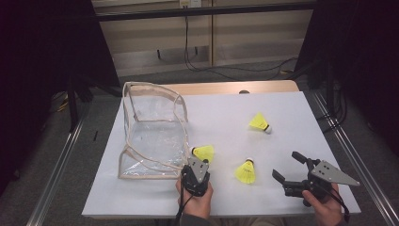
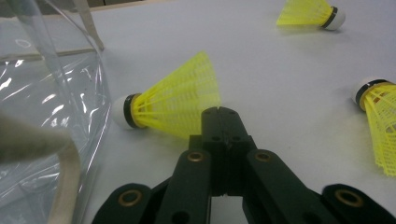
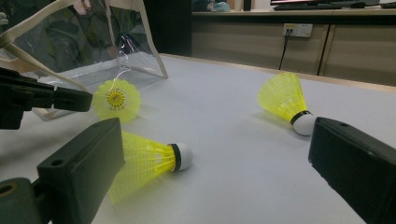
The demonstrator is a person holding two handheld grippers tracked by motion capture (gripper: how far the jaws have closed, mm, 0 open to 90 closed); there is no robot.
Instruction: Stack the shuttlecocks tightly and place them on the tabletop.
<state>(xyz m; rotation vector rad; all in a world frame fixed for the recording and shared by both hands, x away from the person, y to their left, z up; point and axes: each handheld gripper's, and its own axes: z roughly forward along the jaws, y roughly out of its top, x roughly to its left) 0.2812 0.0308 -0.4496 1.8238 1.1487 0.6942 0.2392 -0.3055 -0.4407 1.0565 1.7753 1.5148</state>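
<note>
- In the high view the left gripper (image 1: 196,165) covers its own fingers with its body and grey plate, so there one cannot tell how they stand; the left gripper view shows the fingers (image 2: 223,122) pressed together with nothing between them.
- The near shuttlecock (image 1: 204,152) lies on the desk (image 1: 221,117) between the bag (image 1: 153,129) and the left gripper, toward the near edge. From above it is partly cut by the gripper; the left gripper view shows it whole (image 2: 170,102), lying on its side, with the white cork toward the bag and the skirt just in front of the closed fingertips. I cannot tell if the tips touch the skirt.
- The bag is clear, so its walls are hard to make out; mostly the beige trim shows it. It stands at the left side of the desk. In the left gripper view it is cut off at the left edge.
- The right gripper (image 1: 288,168) is at the near right corner, its fingers wide apart and holding nothing.
- The middle shuttlecock (image 1: 246,172) lies near the near edge, between the two grippers; in the right gripper view the left finger hides part of its skirt (image 3: 149,161).
- The far shuttlecock (image 1: 259,123) lies toward the middle of the desk, well apart from both grippers.
</note>
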